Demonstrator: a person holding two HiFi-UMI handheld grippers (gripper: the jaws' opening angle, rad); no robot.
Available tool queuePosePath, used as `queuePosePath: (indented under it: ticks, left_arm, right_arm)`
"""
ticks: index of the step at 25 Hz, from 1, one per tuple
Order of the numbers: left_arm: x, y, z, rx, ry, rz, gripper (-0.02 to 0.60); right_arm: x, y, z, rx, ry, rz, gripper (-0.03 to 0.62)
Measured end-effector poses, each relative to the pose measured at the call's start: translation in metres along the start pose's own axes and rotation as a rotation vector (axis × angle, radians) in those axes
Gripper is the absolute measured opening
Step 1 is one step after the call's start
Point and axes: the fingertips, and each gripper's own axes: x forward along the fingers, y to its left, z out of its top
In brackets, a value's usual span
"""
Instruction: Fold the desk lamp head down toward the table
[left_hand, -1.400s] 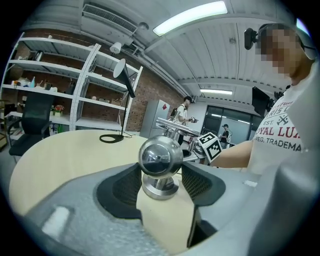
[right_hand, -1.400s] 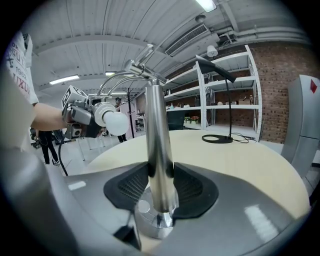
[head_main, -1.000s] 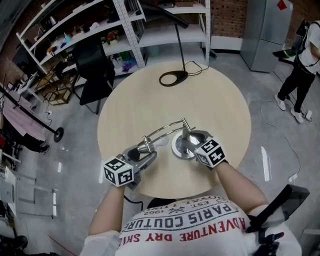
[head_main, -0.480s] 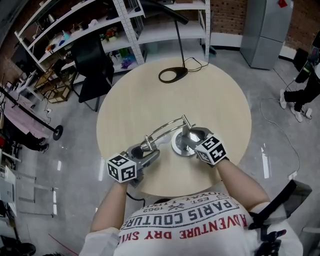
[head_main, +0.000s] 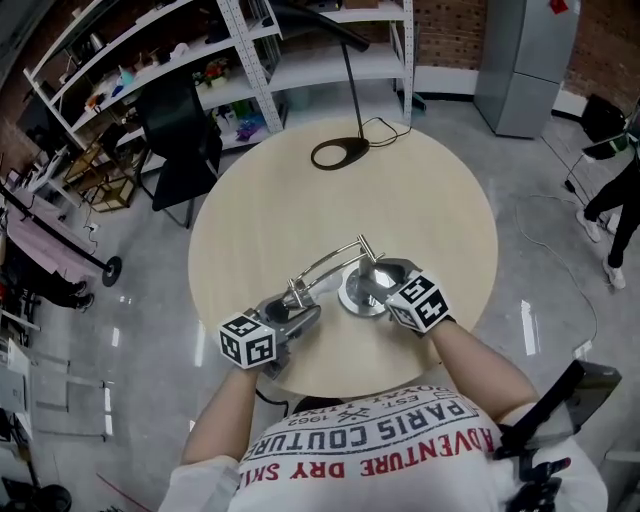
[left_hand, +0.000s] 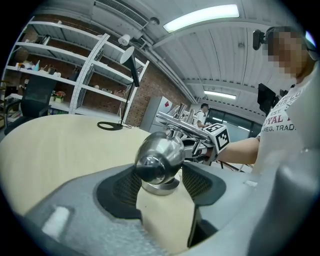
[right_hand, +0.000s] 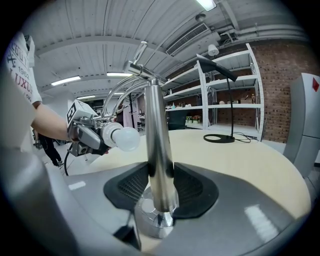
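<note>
A chrome desk lamp stands near the front of the round table. Its round base sits by my right gripper, which is shut on the upright post just above the base. The curved arm runs left to the lamp head. My left gripper is shut on that chrome dome, with a pad on either side. From the right gripper view the white bulb sticks out of the left gripper. The right gripper shows behind the dome.
A black desk lamp with a ring base and its cable stands at the table's far edge. A black chair and metal shelves lie beyond. A person stands at the right by a grey cabinet.
My left gripper has sunk a little toward the table with the lamp head in it. The right gripper has stayed on the post.
</note>
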Motion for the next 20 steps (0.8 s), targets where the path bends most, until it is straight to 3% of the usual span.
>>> queuePosePath:
  ticks: [20]
  left_arm:
    - [0.035,0.000,-0.019,-0.082,-0.028,-0.058,0.258]
  right_arm:
    - [-0.005,0.001,0.004,0.068,-0.028,0.046,0.161]
